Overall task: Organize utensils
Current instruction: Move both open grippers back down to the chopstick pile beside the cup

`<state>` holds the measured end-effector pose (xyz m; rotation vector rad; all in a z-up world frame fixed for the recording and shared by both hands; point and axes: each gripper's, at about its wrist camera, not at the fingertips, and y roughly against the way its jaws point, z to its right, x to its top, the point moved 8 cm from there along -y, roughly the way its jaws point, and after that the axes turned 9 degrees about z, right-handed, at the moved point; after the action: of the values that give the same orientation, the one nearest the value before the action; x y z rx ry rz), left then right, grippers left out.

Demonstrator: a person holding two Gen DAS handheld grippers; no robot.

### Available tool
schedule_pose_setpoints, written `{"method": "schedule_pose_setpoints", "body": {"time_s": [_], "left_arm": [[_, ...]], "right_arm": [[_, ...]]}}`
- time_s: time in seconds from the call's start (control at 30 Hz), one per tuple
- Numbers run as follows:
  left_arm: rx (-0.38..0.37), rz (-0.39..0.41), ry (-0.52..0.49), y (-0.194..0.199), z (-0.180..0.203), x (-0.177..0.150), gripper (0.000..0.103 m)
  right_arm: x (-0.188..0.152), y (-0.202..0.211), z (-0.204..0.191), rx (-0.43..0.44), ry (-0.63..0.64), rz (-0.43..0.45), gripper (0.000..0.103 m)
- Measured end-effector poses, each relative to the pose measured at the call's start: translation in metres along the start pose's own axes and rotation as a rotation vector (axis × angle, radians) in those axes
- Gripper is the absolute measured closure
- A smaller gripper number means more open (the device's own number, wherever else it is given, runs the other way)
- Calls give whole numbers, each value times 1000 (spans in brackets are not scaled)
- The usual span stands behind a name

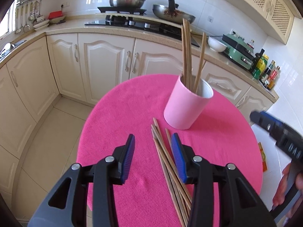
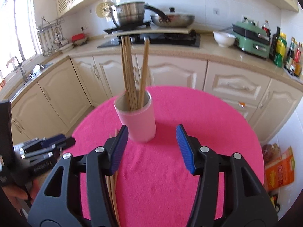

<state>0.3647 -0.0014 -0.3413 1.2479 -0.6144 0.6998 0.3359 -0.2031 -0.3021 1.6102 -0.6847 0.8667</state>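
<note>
Left tool and right tool: both gaping, gripping nothing. Pink cup, upper centre: holding several chopsticks. Loose chopsticks are lying on bench, awaiting storing.

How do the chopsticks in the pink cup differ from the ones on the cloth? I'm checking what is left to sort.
The chopsticks in the pink cup stand nearly upright, leaning on the rim; the chopsticks on the cloth lie flat. Those in the pink cup are split into a tight cluster and a separate leaning one or two; those on the cloth form one loose, fanned bundle. Both sets are plain brown wood and look alike in length.
</note>
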Motion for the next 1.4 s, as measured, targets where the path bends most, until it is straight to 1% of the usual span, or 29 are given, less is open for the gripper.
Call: {"method": "schedule_pose_setpoints", "body": {"time_s": [0.13,0.2,0.23,0.3,0.37,0.47,0.5,0.7,0.87,1.0,1.1,1.2,1.27,1.33,1.4], "left_arm": [[-21,-45,34,-8,0,-10,63],[-31,-81,93,-13,-5,-21,63],[-33,-95,108,-16,-6,-25,63],[-30,-148,138,-24,-9,-39,63],[-31,-204,129,-30,-6,-53,63],[-17,-258,96,-37,2,-71,63],[-25,-277,86,-40,7,-77,63],[-21,-322,49,-54,23,-88,63],[16,-335,-22,-61,29,-90,63],[19,-343,-2,-60,25,-91,63],[37,-343,-48,-58,23,-87,63],[53,-352,-34,-61,17,-86,63],[82,-350,-38,-63,11,-83,63],[79,-380,-16,-67,9,-85,63],[88,-380,-20,-69,8,-85,63]], "right_arm": [[-29,-4,2,-2,-22,-76,50],[-41,-5,1,-3,-26,-110,50],[-47,-6,1,-3,-27,-125,50],[-58,-8,0,2,-33,-151,50],[-69,-9,1,-2,-41,-175,50],[-82,-9,1,8,-55,-208,50],[-84,-9,1,10,-54,-214,50],[-101,-8,2,25,-60,-254,50],[-105,-7,10,30,-75,-265,50],[-103,-7,15,37,-83,-264,50],[-102,-6,19,40,-87,-262,50],[-101,-8,22,44,-85,-265,50],[-101,-9,23,48,-88,-266,50],[-99,-10,24,52,-87,-266,50],[-99,-11,24,58,-84,-268,50]]}}
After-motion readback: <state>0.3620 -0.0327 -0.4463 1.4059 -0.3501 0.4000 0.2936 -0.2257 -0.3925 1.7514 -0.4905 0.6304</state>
